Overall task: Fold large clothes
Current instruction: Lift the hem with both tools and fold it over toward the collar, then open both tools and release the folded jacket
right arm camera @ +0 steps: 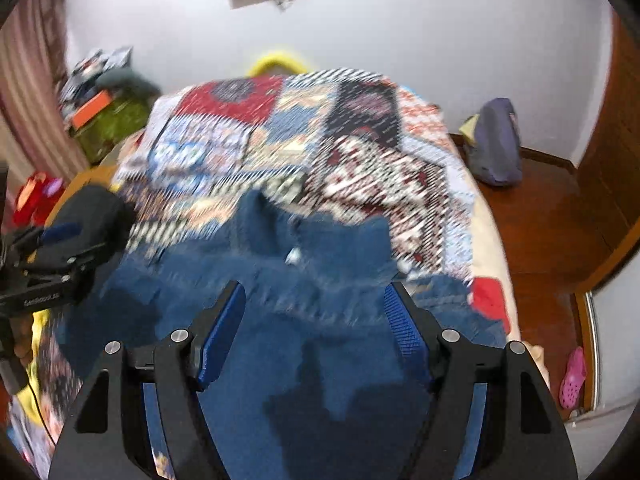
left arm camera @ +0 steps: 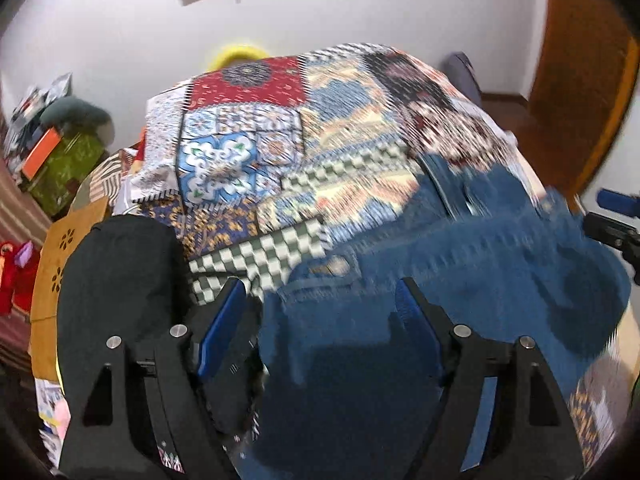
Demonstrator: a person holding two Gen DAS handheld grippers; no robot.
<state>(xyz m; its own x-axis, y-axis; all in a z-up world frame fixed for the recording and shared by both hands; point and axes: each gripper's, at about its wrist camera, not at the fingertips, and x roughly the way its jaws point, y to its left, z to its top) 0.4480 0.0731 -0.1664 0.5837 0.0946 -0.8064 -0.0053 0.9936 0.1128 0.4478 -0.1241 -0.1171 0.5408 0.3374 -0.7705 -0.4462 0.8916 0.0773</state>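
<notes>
Each claw, left claw [left arm camera: 320,300] and right claw [right arm camera: 314,300], has black angular fingers [right arm camera: 180,364], ribbed blue pads [right arm camera: 404,332] and round silver screws [left arm camera: 460,331].

White wall [right arm camera: 400,20], wooden floor [right arm camera: 532,216], patchwork-covered bed [left arm camera: 256,128]

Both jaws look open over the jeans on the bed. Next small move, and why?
Probably lower both grippers to the jeans and pinch an edge each. Left gripper and right gripper show open jaws with nothing pinched, and the jeans lie rumpled and unfolded on the patchwork bedspread. Motion blur hides the exact edges, so pick grasp points once steady.
</notes>
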